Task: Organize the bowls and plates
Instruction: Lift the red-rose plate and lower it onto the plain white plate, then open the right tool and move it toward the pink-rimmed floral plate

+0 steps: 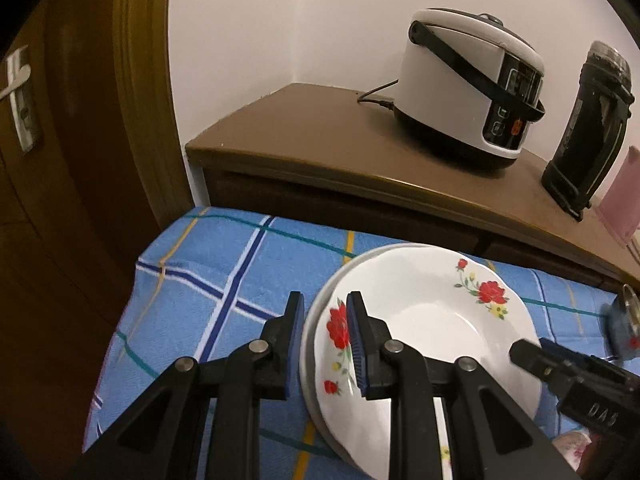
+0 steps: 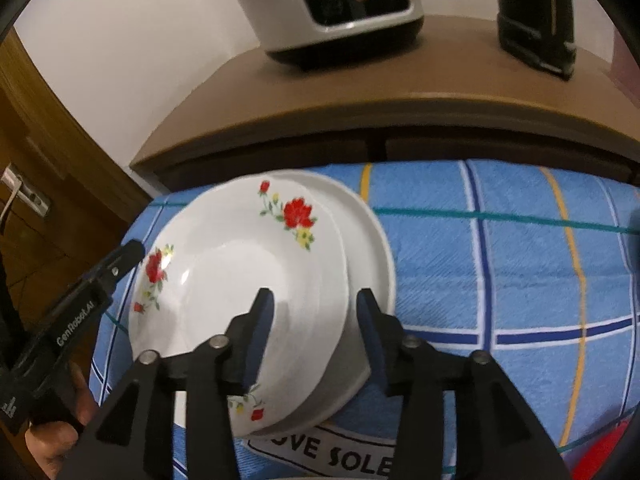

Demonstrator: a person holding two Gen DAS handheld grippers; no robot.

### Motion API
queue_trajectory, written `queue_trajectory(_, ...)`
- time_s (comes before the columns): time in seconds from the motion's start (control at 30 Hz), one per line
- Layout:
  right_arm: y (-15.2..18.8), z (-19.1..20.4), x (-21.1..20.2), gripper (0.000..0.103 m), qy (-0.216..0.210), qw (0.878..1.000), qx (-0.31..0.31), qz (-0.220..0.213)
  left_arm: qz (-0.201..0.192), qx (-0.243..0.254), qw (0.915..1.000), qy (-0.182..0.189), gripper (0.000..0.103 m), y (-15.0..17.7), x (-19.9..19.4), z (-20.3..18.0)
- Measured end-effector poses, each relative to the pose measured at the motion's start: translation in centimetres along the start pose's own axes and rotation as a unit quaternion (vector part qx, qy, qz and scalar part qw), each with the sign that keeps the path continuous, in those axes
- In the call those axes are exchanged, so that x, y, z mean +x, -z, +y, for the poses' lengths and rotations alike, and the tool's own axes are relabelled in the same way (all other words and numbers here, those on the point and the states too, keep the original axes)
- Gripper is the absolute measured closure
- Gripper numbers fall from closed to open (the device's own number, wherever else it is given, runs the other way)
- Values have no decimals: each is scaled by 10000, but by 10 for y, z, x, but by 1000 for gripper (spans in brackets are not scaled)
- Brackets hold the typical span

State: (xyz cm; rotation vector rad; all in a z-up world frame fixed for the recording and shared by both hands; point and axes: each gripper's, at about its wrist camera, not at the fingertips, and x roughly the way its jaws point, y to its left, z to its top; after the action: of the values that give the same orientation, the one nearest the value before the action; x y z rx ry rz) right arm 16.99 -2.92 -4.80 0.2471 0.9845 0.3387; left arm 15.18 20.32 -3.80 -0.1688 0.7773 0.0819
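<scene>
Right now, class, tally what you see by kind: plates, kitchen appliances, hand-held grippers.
Plates: 2, a floral plate on a plain white plate
Appliances: 2, rice cooker, black flask
Hand-held grippers: 2, left, right
Total: 6

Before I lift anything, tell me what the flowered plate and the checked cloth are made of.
Flowered plate: looks like glazed ceramic or melamine; glossy white with sharp highlights and printed red roses. Checked cloth: woven, towel-like fabric; matte, with visible ribbed texture.

White plate with red roses; blue plaid tablecloth with white, navy, yellow, teal lines; white-and-black rice cooker.
</scene>
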Motion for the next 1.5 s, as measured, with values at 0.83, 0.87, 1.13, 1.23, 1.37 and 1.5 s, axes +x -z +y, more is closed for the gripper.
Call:
queue_trajectory(0.83,74,-81,-134,43,101,9906,732,-1148,103,341,9992,187,53,78,-79,-66)
queue_trajectory(0.87,77,-84,-135,43,89,9905,762,-1144,112,398,9990,149,51,81,-80,-69)
queue_trajectory(1.13,101,-91,-144,43,-26,9902,715,-1197,19,722,9973,-105,39,94,-93,-86)
queue_trajectory(1.23,109,-93,-148,43,-58,9894,704,-1271,-10,811,9966,-168,39,96,-96,-91)
queue_trajectory(1.37,118,-96,-155,42,-61,9878,724,-1381,-8,916,9955,-256,38,102,-99,-96)
queue_trajectory(1.5,126,-99,-164,30,-1,9847,753,-1569,37,980,9946,-326,38,108,-101,-100)
